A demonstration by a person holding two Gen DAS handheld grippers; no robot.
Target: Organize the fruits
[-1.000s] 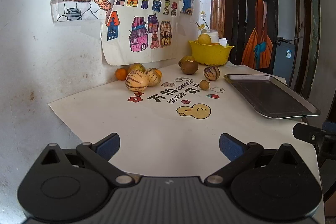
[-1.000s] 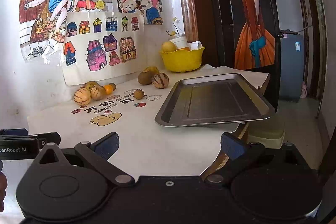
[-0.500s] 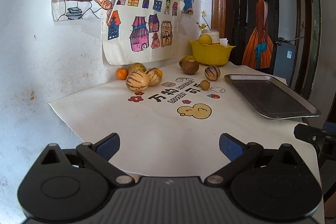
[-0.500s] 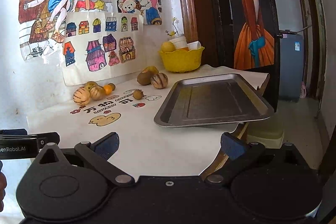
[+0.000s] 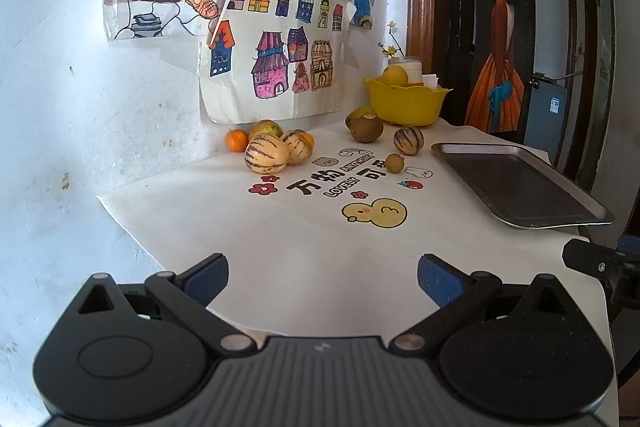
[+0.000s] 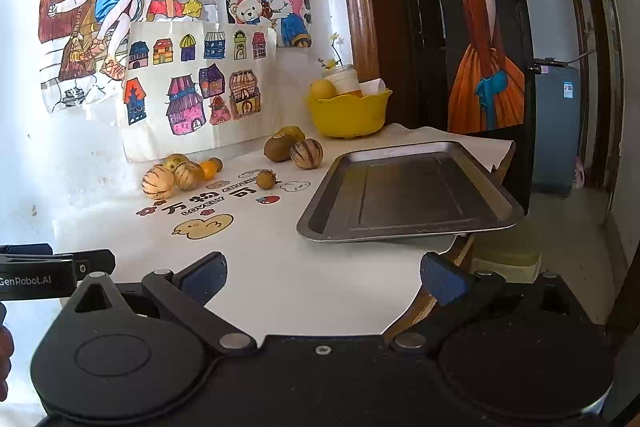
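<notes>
Both tongs, the left tongs (image 5: 323,277) and the right tongs (image 6: 323,277), are gaping wide with nothing between their blue pads, hovering over the near edge of the counter (image 5: 304,259). At one o'clock we are seeing a yellow bowl (image 5: 404,103) holding a yellow fruit (image 5: 395,75) and a white jar, and at two o'clock a metal tray (image 6: 408,197) lying bare. Loose fruits are sitting at twelve o'clock by the wall: striped melons (image 5: 266,159), a small orange (image 5: 236,140), a brown kiwi (image 5: 366,128). Coloured drawings (image 6: 192,99) are hanging above. Only the right view is showing the tray overhanging the counter's edge and the floor beyond.
</notes>
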